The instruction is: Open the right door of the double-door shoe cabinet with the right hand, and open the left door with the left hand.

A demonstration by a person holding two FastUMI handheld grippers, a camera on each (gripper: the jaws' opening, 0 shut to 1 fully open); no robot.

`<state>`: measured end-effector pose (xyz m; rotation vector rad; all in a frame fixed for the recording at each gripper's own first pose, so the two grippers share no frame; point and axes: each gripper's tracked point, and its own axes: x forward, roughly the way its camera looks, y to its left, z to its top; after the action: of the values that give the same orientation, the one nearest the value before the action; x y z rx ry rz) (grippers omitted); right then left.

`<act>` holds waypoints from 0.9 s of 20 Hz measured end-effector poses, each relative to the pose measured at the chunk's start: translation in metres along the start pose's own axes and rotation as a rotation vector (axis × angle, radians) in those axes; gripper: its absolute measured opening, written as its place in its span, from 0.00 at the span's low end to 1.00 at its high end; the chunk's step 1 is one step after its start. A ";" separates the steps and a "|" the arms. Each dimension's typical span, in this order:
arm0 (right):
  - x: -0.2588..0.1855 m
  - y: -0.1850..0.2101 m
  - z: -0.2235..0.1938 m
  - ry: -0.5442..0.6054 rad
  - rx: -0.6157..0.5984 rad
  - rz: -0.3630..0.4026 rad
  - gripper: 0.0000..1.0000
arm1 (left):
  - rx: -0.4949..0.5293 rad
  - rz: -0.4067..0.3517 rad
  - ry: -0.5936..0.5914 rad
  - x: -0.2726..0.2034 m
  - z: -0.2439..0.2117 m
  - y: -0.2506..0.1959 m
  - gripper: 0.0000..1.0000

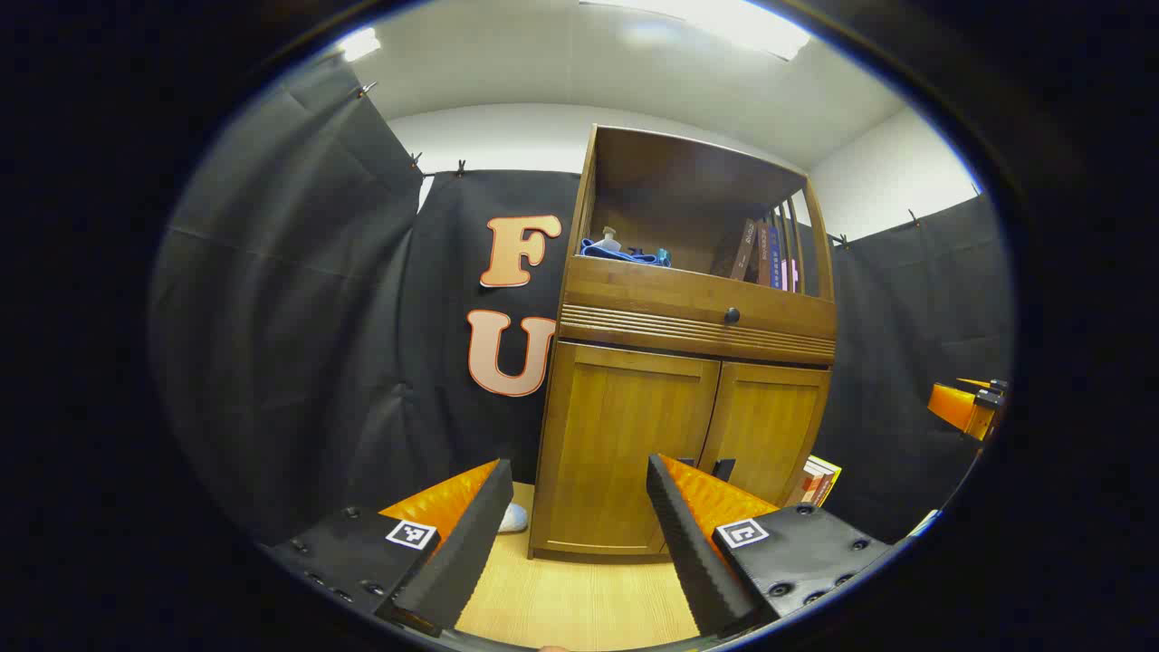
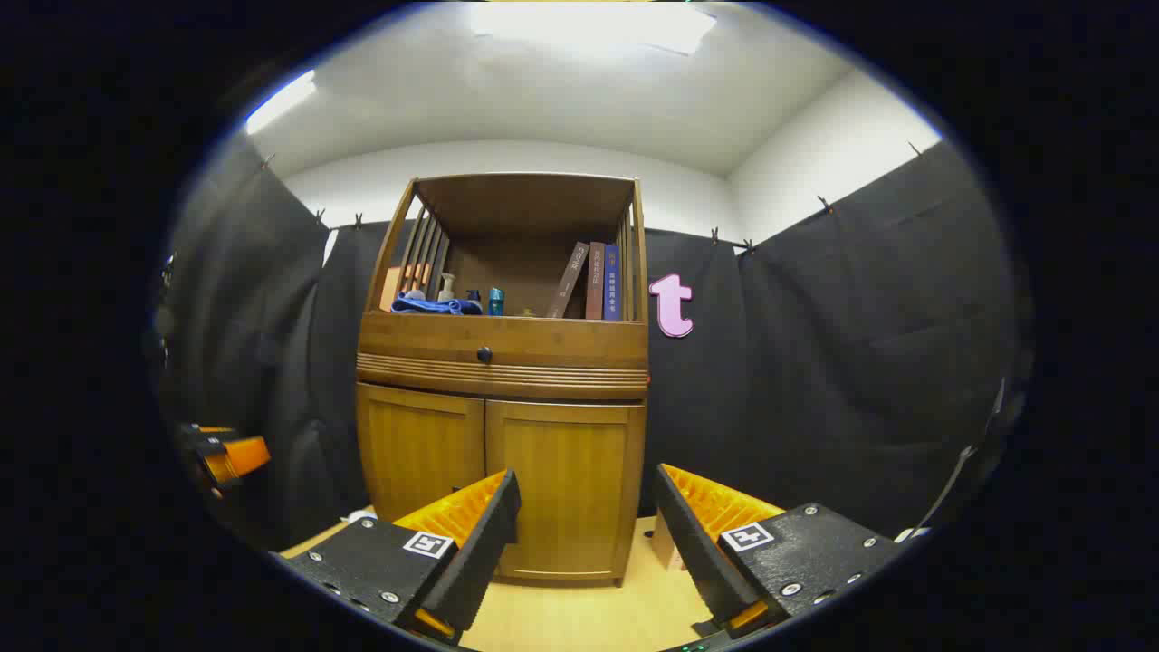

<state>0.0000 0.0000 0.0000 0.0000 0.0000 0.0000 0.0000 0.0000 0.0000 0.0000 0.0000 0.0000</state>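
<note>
A wooden shoe cabinet (image 1: 688, 299) stands against the black cloth wall with both lower doors closed. In the left gripper view its left door (image 1: 625, 435) and right door (image 1: 770, 426) meet at a seam, where a small dark handle (image 1: 724, 468) peeks out behind one finger. My left gripper (image 1: 579, 466) is open, well short of the doors, with nothing between its fingers. In the right gripper view the left door (image 2: 421, 444) and right door (image 2: 566, 471) face me. My right gripper (image 2: 589, 475) is open too, also apart from the cabinet. The other gripper shows at the edges: the right gripper (image 1: 967, 407), the left gripper (image 2: 226, 457).
Above the doors a drawer carries a dark knob (image 1: 732, 316). The open top shelf holds books (image 2: 593, 281), a blue cloth (image 2: 435, 306) and small bottles. More books (image 1: 819, 480) lean on the floor right of the cabinet, a white shoe (image 1: 513, 518) on its left. The floor (image 1: 579, 598) is light wood.
</note>
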 end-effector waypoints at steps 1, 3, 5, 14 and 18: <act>-0.001 -0.002 0.000 0.001 -0.001 -0.004 0.98 | 0.004 0.001 -0.001 0.000 0.001 0.000 0.99; -0.001 -0.006 -0.003 0.008 -0.004 -0.008 0.99 | 0.014 0.010 -0.002 0.000 0.003 0.002 0.96; -0.003 -0.006 -0.010 0.028 0.006 -0.008 0.98 | 0.009 0.014 -0.005 -0.001 0.004 0.002 0.99; -0.006 -0.022 -0.022 0.066 0.010 -0.024 0.92 | 0.008 0.012 -0.020 -0.004 0.006 -0.008 0.94; 0.001 -0.023 -0.033 0.078 0.004 -0.022 0.92 | 0.014 0.011 -0.015 -0.003 0.000 -0.014 0.99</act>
<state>0.0009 -0.0230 -0.0332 0.0037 0.0782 -0.0223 -0.0028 -0.0139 -0.0003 0.0142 -0.0147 0.0113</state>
